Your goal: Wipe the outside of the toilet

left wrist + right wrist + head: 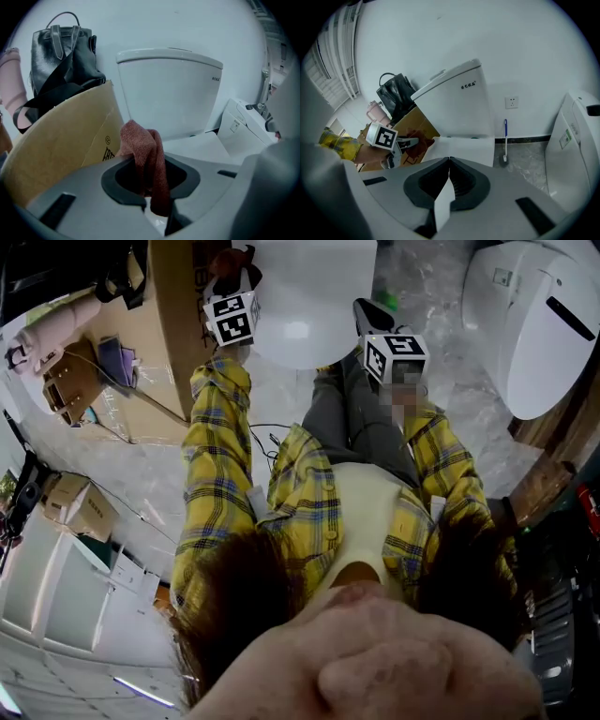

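Left gripper [157,206] has its claw clamped on the red cloth [143,150], folds bunched up facing the toilet [168,93] tank just ahead, ready, I'd say, to rub its outside, while the right gripper [449,161] hangs alongside, claw pinched together on nothing, out of the way.

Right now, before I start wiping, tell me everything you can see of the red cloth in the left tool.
The red cloth is dull brick-red and looks like soft knitted or terry fabric, bunched into folds. It is pinched between the jaws of the left tool. A folded hump stands up above them and a strand hangs down through the gap. Only the tool visibly touches it. The toilet tank stands behind it, apart. Whether the cloth is wet or dry cannot be told.
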A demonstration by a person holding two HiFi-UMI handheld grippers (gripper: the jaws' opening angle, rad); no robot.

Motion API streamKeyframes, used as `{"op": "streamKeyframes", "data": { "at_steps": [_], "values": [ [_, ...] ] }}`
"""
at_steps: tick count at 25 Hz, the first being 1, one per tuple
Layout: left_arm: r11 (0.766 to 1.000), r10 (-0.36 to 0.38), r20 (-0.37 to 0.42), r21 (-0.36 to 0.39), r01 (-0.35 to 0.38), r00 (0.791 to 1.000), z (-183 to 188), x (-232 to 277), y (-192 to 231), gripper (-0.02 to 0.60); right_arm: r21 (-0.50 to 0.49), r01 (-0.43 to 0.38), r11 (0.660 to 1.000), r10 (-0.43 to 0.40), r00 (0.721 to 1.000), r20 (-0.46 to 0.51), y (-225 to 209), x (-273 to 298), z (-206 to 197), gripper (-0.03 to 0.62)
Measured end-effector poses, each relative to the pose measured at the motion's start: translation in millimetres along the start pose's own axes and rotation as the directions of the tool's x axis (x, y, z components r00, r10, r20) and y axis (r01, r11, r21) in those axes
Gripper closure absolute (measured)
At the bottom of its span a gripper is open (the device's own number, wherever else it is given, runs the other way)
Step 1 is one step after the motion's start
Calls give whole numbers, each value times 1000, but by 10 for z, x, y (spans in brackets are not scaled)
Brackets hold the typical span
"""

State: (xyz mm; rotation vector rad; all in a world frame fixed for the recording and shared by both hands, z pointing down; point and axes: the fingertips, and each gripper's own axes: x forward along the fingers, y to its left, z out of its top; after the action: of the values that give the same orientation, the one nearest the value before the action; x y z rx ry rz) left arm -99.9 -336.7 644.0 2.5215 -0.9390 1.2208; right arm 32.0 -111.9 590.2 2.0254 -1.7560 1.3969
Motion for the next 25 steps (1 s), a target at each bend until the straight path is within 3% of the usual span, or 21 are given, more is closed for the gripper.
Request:
{"op": "streamKeyframes", "data": {
  "at_steps": [7, 20, 25],
  "values": [
    [1000, 3, -10, -4, -3, 1000, -50, 231, -97, 485, 33, 27, 999, -26, 1000, -11, -193, -15, -100, 568],
    [993, -119, -50, 12, 120, 992, -120, 514, -805, 485, 90, 67, 994, -67, 998, -9, -476, -108, -167, 568],
    [976, -205, -64, 61, 209, 977, -96, 567, -1216, 485, 120, 93, 988, -92, 996, -12, -568, -160, -241, 568]
  ]
}}
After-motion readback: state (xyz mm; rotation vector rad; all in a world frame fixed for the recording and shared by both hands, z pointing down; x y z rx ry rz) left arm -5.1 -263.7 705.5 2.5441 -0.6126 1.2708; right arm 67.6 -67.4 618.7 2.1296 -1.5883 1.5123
